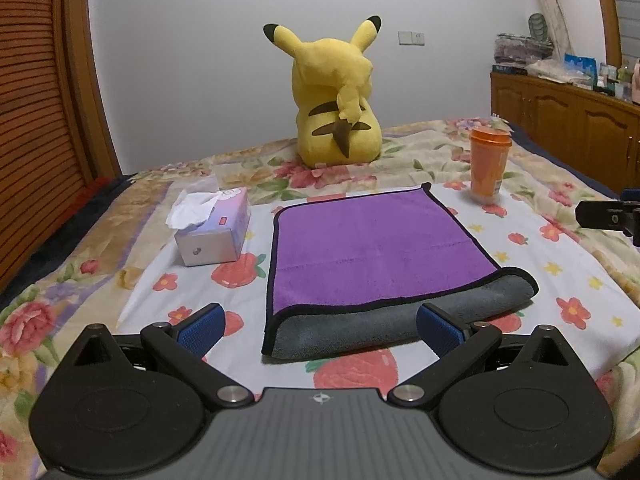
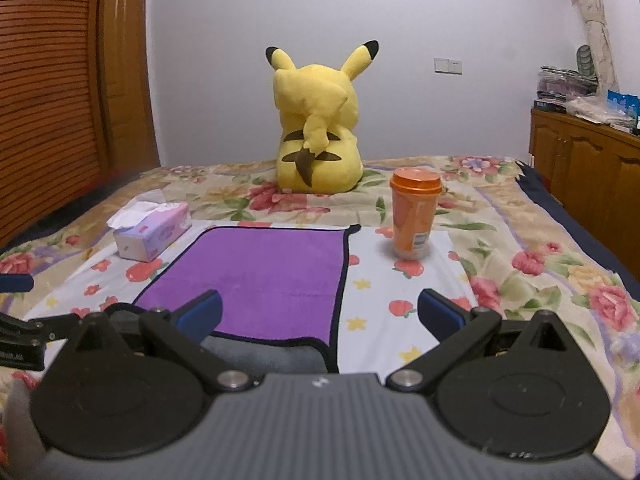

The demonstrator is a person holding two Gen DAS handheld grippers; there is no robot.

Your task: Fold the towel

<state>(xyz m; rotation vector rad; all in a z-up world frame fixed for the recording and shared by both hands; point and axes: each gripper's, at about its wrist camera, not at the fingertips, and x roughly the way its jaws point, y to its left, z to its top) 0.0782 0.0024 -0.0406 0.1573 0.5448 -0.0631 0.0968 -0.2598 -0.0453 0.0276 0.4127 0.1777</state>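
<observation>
Left wrist view: the purple microfibre towel with a grey underside and black trim [image 1: 376, 244] is seen laid flat on the bed covered by a floral quilt [image 1: 560, 280], its near edge turned over so that a strip of grey backing is shown, which is judged to be a fold already made or just begun. The left tongs [image 1: 320, 326] are held wide apart and empty just short of that near edge, presumably so that the edge can be taken up next. In the right wrist view the right tongs [image 2: 320, 310] are likewise spread apart with nothing between them, placed over the towel's near right corner. A white and lilac tissue box [image 1: 212, 228] is set to the left of the towel and an orange lidded plastic cup [image 1: 489, 164] to its far right, both apart from it, so the cloth is left free. A yellow plush toy [image 1: 336, 92] is seated behind. The nearest hem is hidden under the right gripper body, and whether a second layer lies beneath the purple face cannot be told.
</observation>
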